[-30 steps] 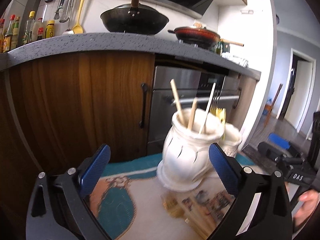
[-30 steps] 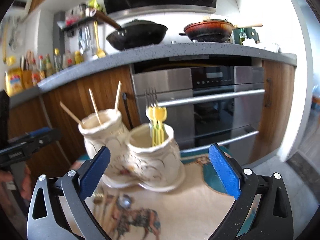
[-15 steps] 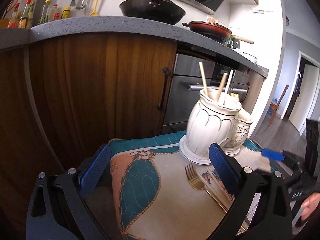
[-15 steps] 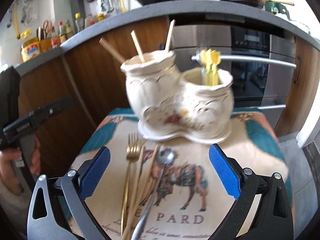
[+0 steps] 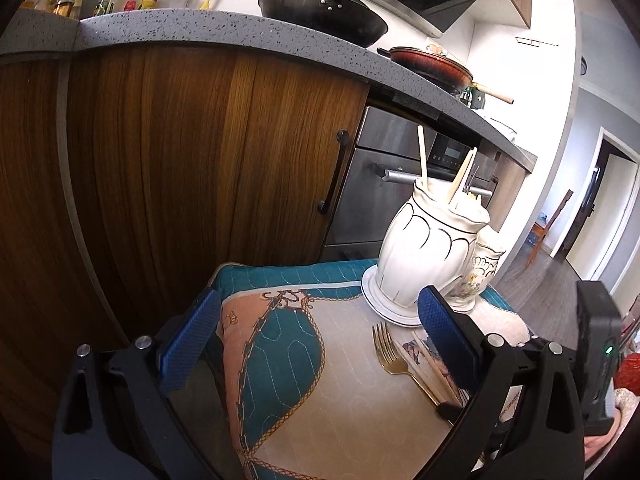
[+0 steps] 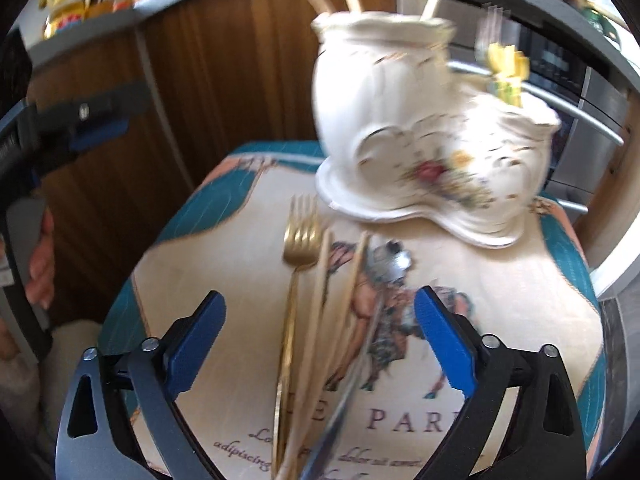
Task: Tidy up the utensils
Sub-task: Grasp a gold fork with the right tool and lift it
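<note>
The right gripper (image 6: 318,336) hangs tilted down over the printed cloth-covered bench (image 6: 500,320), its blue-padded jaws wide apart after just closing a little, gripping nothing. Between and below its fingers lie the loose utensils in a bundle: a gold metal fork (image 6: 298,264) with tines toward the far edge, two pale wooden chopsticks (image 6: 320,300) just beside it, and a silver metal spoon (image 6: 394,266), blurred, on the other side.

Beyond them, near the far edge, stands a white ceramic double-pot utensil holder (image 6: 404,132), with wooden sticks in the taller pot and yellow-handled forks (image 6: 506,68) in the lower.

The left gripper (image 5: 316,332) is also open and empty, held over the bench's left side, well apart from the fork (image 5: 390,354) and the holder (image 5: 424,248).
</note>
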`<state>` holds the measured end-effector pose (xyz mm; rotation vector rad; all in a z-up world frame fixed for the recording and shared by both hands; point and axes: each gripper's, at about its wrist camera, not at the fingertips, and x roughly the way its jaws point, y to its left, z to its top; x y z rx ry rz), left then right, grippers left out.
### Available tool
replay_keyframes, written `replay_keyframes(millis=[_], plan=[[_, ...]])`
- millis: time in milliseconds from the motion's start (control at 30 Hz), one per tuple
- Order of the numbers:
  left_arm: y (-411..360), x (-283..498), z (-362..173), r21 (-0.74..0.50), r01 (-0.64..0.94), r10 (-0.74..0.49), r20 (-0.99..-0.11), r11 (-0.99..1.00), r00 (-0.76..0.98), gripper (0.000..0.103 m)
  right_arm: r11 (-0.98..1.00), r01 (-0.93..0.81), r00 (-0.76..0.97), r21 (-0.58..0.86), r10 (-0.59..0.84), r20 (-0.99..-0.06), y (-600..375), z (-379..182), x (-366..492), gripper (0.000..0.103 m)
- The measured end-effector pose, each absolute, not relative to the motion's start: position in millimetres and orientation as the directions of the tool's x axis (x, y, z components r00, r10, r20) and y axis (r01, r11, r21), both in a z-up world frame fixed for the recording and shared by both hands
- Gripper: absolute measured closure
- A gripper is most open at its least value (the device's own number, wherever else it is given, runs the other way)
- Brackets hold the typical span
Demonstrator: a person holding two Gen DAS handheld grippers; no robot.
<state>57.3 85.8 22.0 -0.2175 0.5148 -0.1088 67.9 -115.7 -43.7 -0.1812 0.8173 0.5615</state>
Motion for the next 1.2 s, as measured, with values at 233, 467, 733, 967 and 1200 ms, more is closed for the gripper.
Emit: replay_keyframes(millis=[233,467,733,967,1200], plan=[[91,57,18,-0.254,0.055,-0.175,-0.477,0.966,0.862,0.006,0.817,-0.574,0.476,0.052,0.385,-0.791,-96,-56,71,0.071],[96,59,14,-0.28,0.053,-0.187,-0.478,0.959,0.858,0.006,0.817,-0.576,0.451,0.038,0.356,-0.818,-83,-61,78,0.081],[97,60,13,-0.287,0.052,-0.19,-0.481,0.957,0.856,0.006,0.819,-0.573,0.453,0.032,0.349,-0.82,-83,-59,80,0.096],[89,60,11,-0.272,0.064,-0.196,-0.497,0.96,0.845,0.006,0.825,-0.558,0.471,0.089,0.403,-0.785,-105,-45,70,0.096],[66,69,-6,-0.281,0.089,-0.238,-0.559,0.956,0.794,0.006,0.841,-0.529,0.54,0.115,0.438,-0.719,-149,-18,49,0.096]])
